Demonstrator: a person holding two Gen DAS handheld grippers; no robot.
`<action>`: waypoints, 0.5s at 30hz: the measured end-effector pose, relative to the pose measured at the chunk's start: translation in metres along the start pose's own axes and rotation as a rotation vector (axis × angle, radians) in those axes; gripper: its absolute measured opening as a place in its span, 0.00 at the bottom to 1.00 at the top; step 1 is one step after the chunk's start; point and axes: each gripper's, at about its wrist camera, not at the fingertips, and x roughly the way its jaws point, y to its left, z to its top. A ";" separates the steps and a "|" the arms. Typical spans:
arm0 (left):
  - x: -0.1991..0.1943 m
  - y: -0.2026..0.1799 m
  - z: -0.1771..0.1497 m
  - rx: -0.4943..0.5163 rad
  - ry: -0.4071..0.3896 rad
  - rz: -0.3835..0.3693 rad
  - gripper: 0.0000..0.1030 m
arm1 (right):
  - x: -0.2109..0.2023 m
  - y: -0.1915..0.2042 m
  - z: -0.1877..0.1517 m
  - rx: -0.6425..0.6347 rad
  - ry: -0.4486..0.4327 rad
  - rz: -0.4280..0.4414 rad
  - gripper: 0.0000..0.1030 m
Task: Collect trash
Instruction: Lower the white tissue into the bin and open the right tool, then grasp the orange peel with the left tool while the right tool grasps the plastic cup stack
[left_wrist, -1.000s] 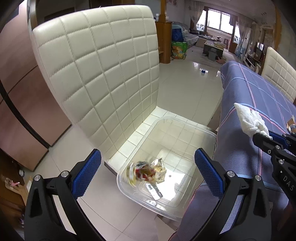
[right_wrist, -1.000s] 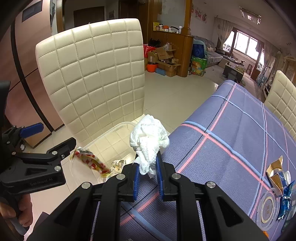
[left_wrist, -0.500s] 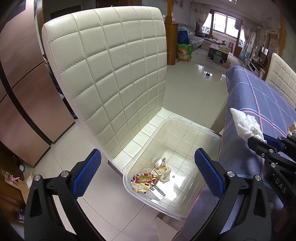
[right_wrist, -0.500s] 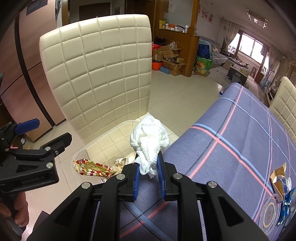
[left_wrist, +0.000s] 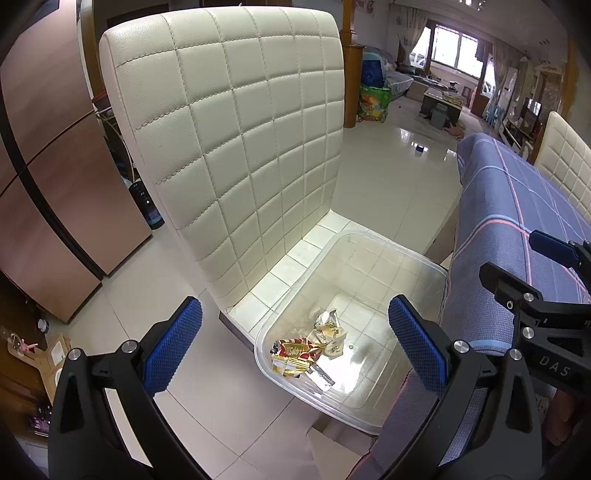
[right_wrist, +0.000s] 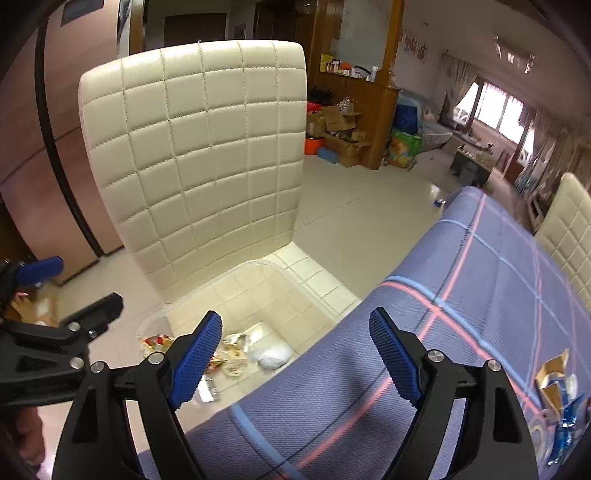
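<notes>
A clear plastic bin (left_wrist: 417, 254) sits on the seat of a cream quilted chair (left_wrist: 236, 147), beside the table edge. In it lie a red-and-gold wrapper (left_wrist: 291, 354) and crumpled pale wrappers (left_wrist: 328, 328). My left gripper (left_wrist: 295, 339) is open and empty above the bin's near side. My right gripper (right_wrist: 295, 354) is open and empty over the table edge; it also shows in the left wrist view (left_wrist: 524, 273). A white crumpled tissue (right_wrist: 271, 354), blurred, is in the bin (right_wrist: 255, 266) below it. More wrappers (right_wrist: 557, 391) lie on the table at right.
The table carries a blue checked cloth (right_wrist: 461, 295). A second cream chair (right_wrist: 569, 221) stands behind the table. A brown cabinet (left_wrist: 44, 147) is at left. Boxes and bags (right_wrist: 354, 133) stand against the far wooden partition across the tiled floor.
My right gripper has opened and let go of the white tissue, which has dropped into the bin. The red-and-gold wrapper has settled in the bin. My left gripper has stayed open.
</notes>
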 end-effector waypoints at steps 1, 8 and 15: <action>0.000 -0.001 0.000 0.001 0.001 -0.002 0.97 | 0.000 -0.001 -0.001 0.005 0.003 -0.003 0.78; -0.005 -0.015 -0.001 0.038 -0.010 -0.023 0.97 | -0.001 -0.014 -0.003 0.070 0.044 0.026 0.78; -0.021 -0.034 0.000 0.081 -0.031 -0.059 0.97 | -0.022 -0.021 -0.011 0.082 0.036 -0.008 0.78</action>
